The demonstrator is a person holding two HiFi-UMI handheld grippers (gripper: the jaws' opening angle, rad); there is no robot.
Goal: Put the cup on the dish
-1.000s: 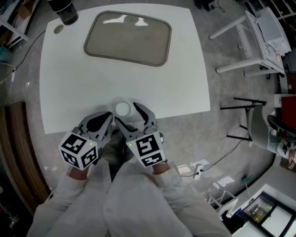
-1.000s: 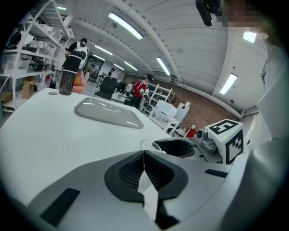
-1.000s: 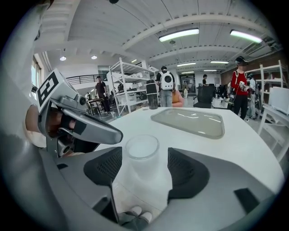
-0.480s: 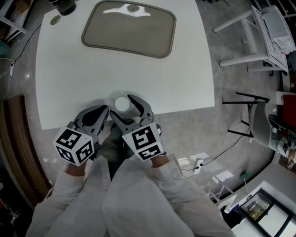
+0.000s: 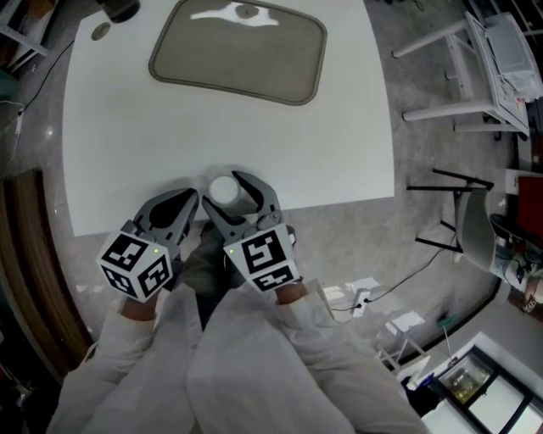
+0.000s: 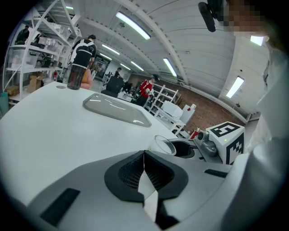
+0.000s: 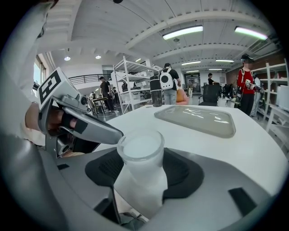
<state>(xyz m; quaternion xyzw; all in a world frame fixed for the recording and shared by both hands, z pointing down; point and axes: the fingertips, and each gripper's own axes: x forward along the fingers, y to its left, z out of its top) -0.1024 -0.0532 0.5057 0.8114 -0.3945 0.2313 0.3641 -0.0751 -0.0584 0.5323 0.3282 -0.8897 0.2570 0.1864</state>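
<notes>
A frosted white cup (image 5: 225, 190) stands upright at the near edge of the white table (image 5: 153, 144). It sits between the jaws of my right gripper (image 5: 231, 193), which are closing around it; in the right gripper view the cup (image 7: 141, 167) fills the space between the dark pads. The grey dish (image 5: 237, 51) lies flat at the far side of the table, empty, also in the right gripper view (image 7: 198, 119). My left gripper (image 5: 182, 205) rests just left of the cup with its jaws together and nothing in them (image 6: 144, 155).
A dark tumbler (image 5: 119, 10) stands at the table's far left corner beside a small round disc (image 5: 100, 32). White racks (image 5: 462, 68) and a black stool (image 5: 450, 212) stand on the floor to the right. Several people stand far off in the room.
Both grippers and the cup stay at the table's near edge, shifted slightly left in the view. The right jaws have drawn in a little around the cup.
</notes>
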